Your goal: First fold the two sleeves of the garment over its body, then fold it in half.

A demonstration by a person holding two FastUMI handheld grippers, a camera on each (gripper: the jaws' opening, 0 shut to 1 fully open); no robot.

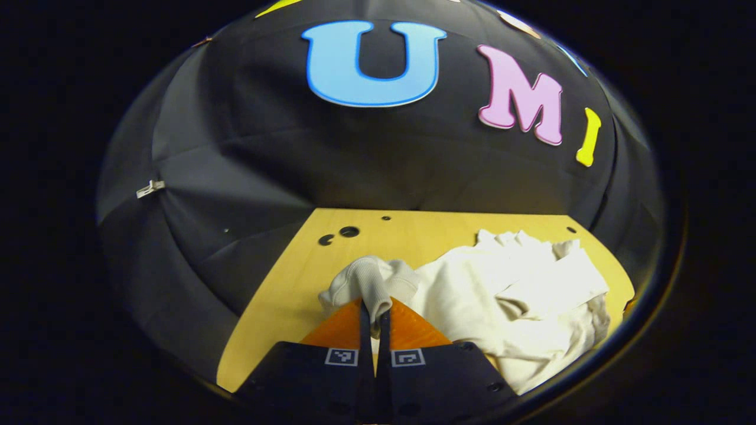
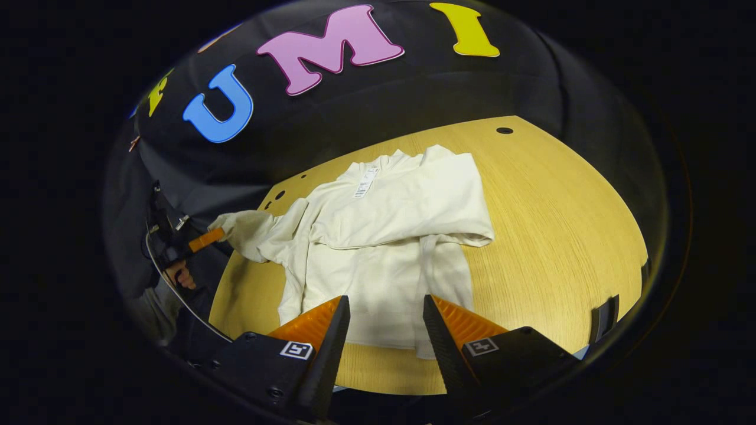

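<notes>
A cream long-sleeved garment [image 2: 384, 236] lies spread on the wooden table [image 2: 561, 224]. One sleeve [image 2: 413, 227] is folded across its body. The other sleeve [image 2: 248, 233] stretches out past the table's left side, its ribbed cuff [image 1: 372, 283] pinched in my left gripper [image 1: 375, 310], whose orange fingers are shut on it. In the right gripper view that left gripper [image 2: 201, 241] shows far off, held by a hand [image 2: 180, 274]. My right gripper [image 2: 384, 313] hangs open above the garment's near hem, with nothing between its fingers.
The table [image 1: 283, 307] has small round holes [image 1: 348, 231] near its far edge. Black cloth walls close in behind and to the sides. A wide stretch of bare wood lies right of the garment in the right gripper view.
</notes>
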